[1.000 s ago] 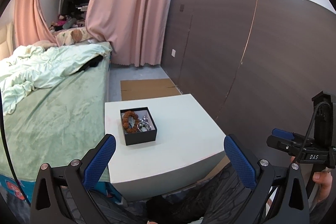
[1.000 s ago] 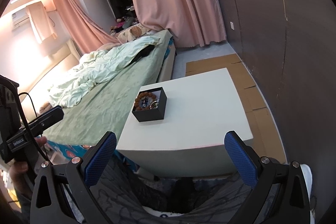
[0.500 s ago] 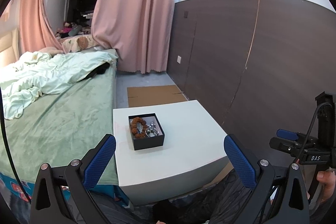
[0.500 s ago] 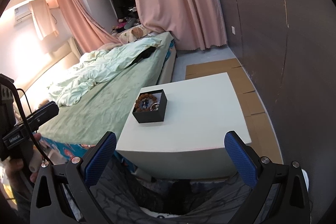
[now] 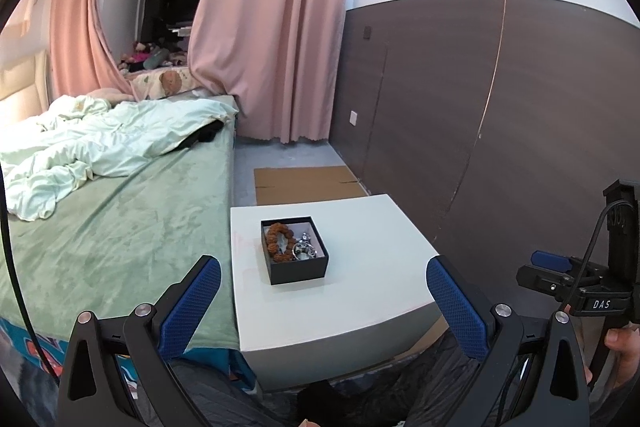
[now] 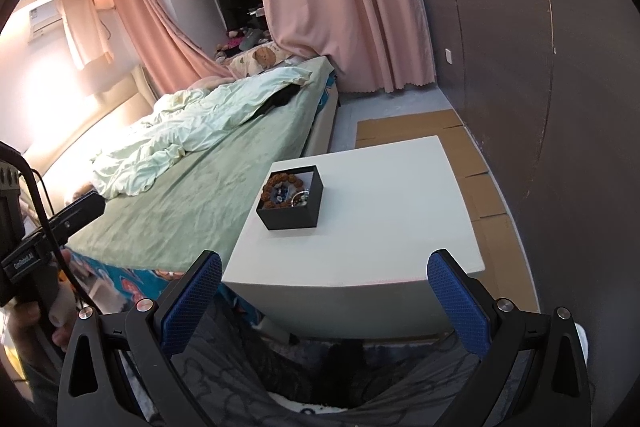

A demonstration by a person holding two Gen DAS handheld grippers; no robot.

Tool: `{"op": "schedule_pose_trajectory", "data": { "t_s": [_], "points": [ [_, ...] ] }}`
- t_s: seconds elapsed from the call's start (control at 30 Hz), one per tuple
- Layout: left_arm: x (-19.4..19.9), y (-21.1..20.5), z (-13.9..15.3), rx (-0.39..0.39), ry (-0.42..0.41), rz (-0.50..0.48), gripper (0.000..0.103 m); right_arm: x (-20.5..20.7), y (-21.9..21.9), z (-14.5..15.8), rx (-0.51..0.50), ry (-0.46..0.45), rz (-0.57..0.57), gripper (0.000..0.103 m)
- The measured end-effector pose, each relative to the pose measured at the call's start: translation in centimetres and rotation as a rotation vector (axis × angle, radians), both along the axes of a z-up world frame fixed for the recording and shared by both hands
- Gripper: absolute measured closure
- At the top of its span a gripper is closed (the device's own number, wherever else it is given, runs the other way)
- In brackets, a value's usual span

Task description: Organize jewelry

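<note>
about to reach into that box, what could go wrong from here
The beaded bracelet and the silver pieces lie piled together in the black box, so lifting one may drag another out. The box sits loose near the white table's bed-side edge; a nudge from the open left hand-held gripper could slide it.

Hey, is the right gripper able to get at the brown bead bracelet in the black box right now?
Probably yes. The right gripper is open, and the lidless black box on the white table leaves the brown bead bracelet exposed from above.
</note>
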State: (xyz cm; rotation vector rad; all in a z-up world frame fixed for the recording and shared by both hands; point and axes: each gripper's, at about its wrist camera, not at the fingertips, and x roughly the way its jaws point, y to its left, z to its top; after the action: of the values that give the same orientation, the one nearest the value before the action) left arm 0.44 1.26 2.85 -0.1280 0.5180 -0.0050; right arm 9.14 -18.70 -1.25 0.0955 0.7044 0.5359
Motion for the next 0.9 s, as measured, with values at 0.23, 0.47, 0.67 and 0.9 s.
{"op": "schedule_pose_trajectory", "data": {
  "t_s": [0.23,0.47,0.67,0.9],
  "points": [
    [-0.1,0.0,0.2,-0.012,-0.009,-0.012,0.000,-0.4,0.1,0.1,0.003,-0.010,0.002,0.000],
    [-0.4,-0.1,0.5,-0.014,-0.017,-0.008,0.000,-0.5,0.3,0.1,0.003,-0.010,0.001,0.000],
    [-0.6,-0.3,0.8,-0.018,-0.023,-0.013,0.000,-0.5,0.4,0.0,-0.001,-0.014,0.005,0.000],
    [-1.1,-0.7,0.9,-0.011,-0.028,-0.011,0.000,-0.7,0.3,0.0,-0.002,-0.013,0.003,0.000]
  ]
}}
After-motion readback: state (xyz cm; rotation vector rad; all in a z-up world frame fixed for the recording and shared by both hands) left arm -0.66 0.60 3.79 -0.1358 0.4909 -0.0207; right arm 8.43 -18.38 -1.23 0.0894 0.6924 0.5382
